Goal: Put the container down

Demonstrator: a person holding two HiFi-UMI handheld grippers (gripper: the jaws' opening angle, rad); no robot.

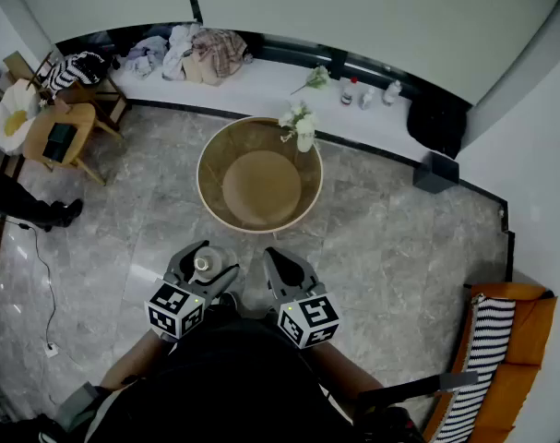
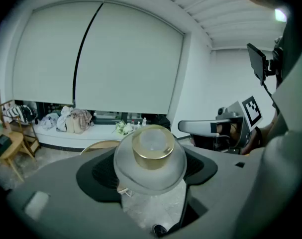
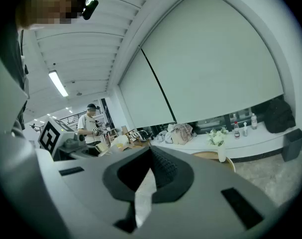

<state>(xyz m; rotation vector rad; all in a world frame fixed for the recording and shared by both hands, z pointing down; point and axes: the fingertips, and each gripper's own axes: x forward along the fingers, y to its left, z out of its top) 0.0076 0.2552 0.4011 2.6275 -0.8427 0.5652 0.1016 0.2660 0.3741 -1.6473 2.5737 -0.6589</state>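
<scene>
Here the left gripper [image 1: 206, 268] grasps the container [image 2: 150, 163], a frosted round jar with a gold lid [image 2: 152, 147]. Its jaws stand wide apart, one pad pressed on each side of the jar's body. The container sits upright in that grip, in the air over the grey marble floor [image 1: 399, 220], near the person's body and on the near side of the round table [image 1: 202, 178]. It touches neither the table nor the floor.

The right gripper [image 1: 271, 255] hangs just beside the left one, to its right, with its jaws clenched together and nothing between them. Both grippers aim toward the far side of the room, and the marker cube [image 1: 176, 307] of the left one and the other marker cube [image 1: 309, 319] lie nearest the person.

The round table is tan with a raised rim, and its middle is bare. A white vase of flowers [image 1: 303, 135] stands at its far right edge. Beyond it a white ledge [image 1: 261, 86] runs along the far wall under pale blinds, with a heap of clothes [image 1: 201, 52] toward its left and a few small bottles [image 1: 367, 93] toward its right. A wooden chair [image 1: 63, 132] is at far left, and a striped cushion [image 1: 487, 358] on an orange seat at near right. In the right gripper view another person [image 3: 87, 123] stands far off on the left
</scene>
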